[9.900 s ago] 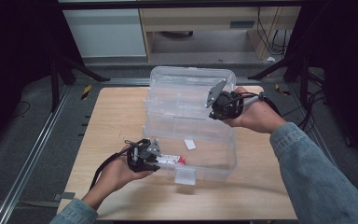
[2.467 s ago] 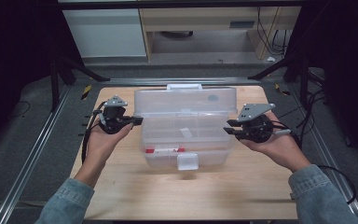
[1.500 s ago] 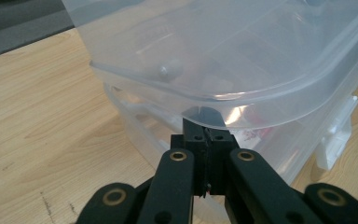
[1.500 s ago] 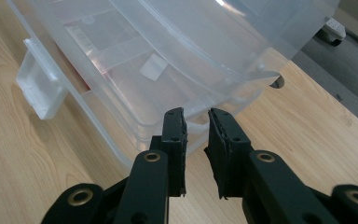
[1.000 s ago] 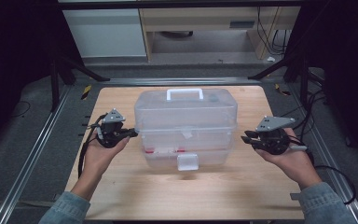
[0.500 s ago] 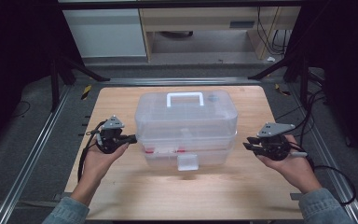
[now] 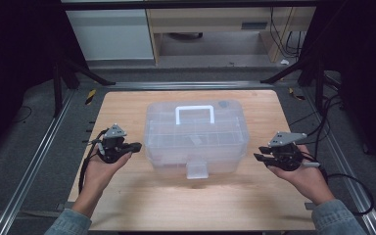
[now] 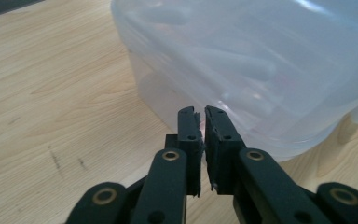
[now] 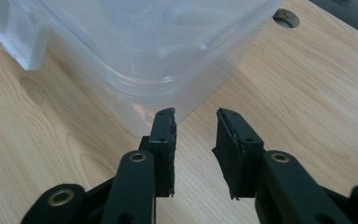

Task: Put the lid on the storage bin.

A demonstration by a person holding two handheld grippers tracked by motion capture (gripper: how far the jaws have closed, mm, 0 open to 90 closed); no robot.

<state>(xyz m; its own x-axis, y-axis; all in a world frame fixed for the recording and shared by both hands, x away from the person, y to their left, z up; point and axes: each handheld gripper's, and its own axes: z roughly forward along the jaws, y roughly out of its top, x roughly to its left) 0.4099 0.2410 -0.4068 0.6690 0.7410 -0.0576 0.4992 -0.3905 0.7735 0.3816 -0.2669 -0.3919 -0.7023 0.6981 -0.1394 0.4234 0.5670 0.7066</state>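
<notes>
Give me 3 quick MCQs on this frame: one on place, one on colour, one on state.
1. Where does the clear box stand?
A. table's middle
B. floor
C. near left corner
2. Colour of the box's handle?
A. red
B. white
C. black
3. State of the lid?
A. off
B. propped open
C. closed

Answers: 1 A, it sits mid-table between the left tool and right tool. 2 B, the handle on top shows white. 3 C, the lid lies flat on the box.

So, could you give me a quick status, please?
Left claw nearly shut, right claw open, both empty. Clear box closed on the table, untouched. Nothing in the way.
</notes>
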